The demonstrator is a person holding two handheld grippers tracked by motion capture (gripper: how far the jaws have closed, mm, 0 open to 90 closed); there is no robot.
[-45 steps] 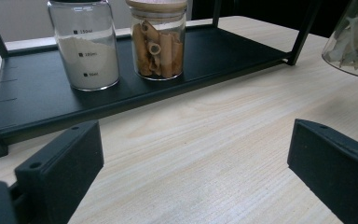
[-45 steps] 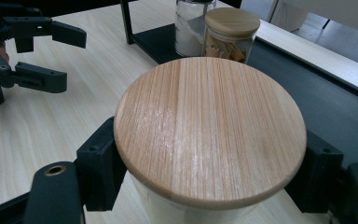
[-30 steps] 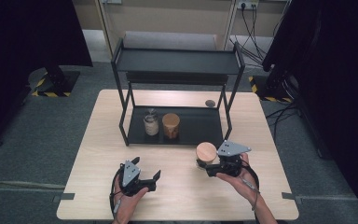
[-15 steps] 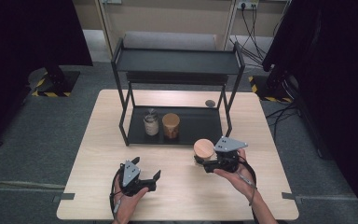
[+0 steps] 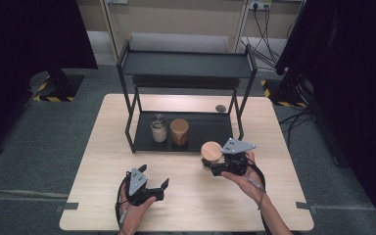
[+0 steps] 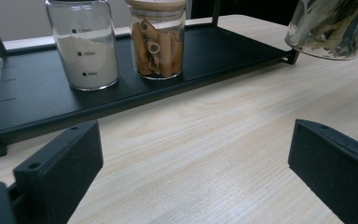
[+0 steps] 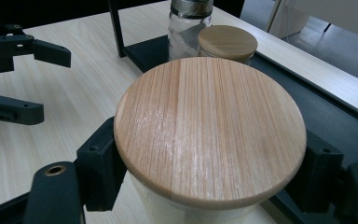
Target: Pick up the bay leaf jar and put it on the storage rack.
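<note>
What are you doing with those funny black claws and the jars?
A person holds a claw-like gripper in each hand at a wooden table. The right gripper is shut on a glass jar with a wooden lid, held just in front of the black shelf rack. The left gripper hangs open over the table, holding nothing. On the rack's bottom tray stand a jar of white powder and a jar of pasta.
</note>
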